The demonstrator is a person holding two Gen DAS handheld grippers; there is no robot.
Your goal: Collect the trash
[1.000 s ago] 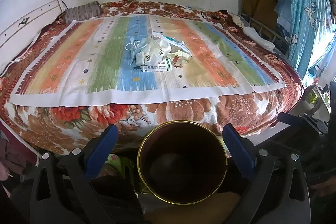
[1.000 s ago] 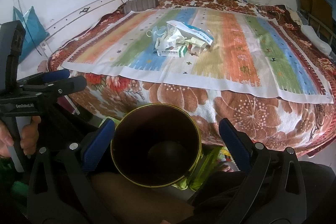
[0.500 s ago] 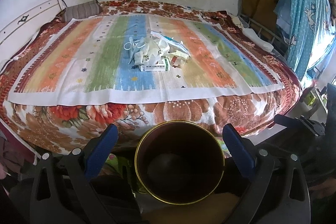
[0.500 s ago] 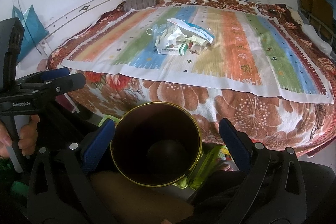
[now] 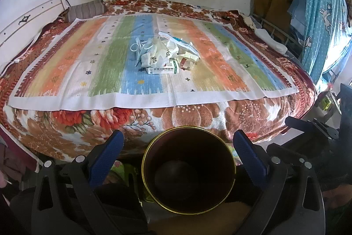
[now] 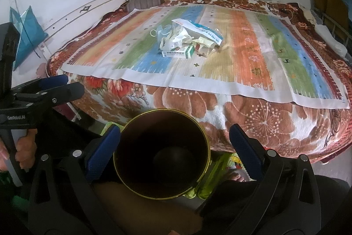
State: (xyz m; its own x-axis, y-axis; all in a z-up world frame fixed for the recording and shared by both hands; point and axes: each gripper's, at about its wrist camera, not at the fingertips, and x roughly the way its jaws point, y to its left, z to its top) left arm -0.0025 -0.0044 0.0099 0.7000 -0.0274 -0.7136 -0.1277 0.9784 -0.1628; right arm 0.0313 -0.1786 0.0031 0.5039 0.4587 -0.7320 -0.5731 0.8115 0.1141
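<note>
Your trash pile (image 5: 164, 54) of wrappers and a small box, mid striped mat (image 5: 66, 63) on the bed (image 5: 198, 116), gold-rimmed bin (image 5: 189, 173) below the bed's near edge, your left gripper (image 5: 178, 147) and right gripper (image 6: 175, 138) both spread wide, empty, flanking the bin.

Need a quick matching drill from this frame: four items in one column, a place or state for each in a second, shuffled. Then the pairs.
Things:
1. trash pile
2. bin
3. striped pillow
4. left gripper

Places or states:
A. open, holding nothing
B. far corner of the bed, by the wall
C. middle of the striped mat
D. below the bed's near edge, nothing visible inside

Pairs: 1-C, 2-D, 3-B, 4-A
</note>
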